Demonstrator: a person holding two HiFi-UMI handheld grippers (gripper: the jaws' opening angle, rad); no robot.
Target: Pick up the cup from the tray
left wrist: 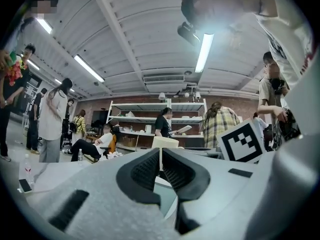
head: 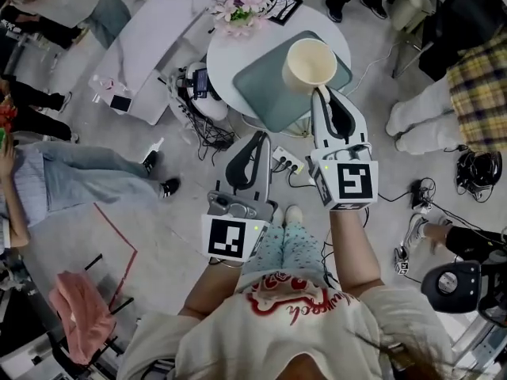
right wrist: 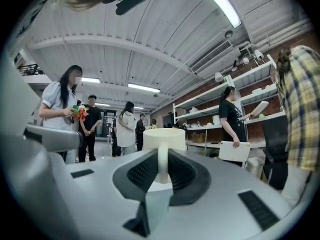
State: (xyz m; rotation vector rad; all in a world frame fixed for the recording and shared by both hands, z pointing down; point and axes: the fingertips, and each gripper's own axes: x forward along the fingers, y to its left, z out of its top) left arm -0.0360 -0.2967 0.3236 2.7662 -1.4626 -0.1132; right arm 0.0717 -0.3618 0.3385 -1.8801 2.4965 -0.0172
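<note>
A cream cup (head: 309, 63) stands upright over the right part of the grey-green tray (head: 261, 93) on the round white table (head: 226, 50). My right gripper (head: 318, 91) is shut on the cup's handle (right wrist: 162, 161), with the cup's body (right wrist: 164, 138) just beyond the jaws. I cannot tell whether the cup's base touches the tray (right wrist: 152, 206). My left gripper (head: 260, 138) hangs lower and nearer to me, off the table's front edge, shut with nothing in it. Past its jaws in the left gripper view (left wrist: 160, 160) I see the cup (left wrist: 165, 142) and the tray (left wrist: 167, 194).
Pink flowers (head: 242, 5) and a black framed card (head: 283, 8) sit at the table's far side. A power strip (head: 287, 163) and cables lie on the floor below. A long white table (head: 150, 38) stands to the left. People stand and sit all around.
</note>
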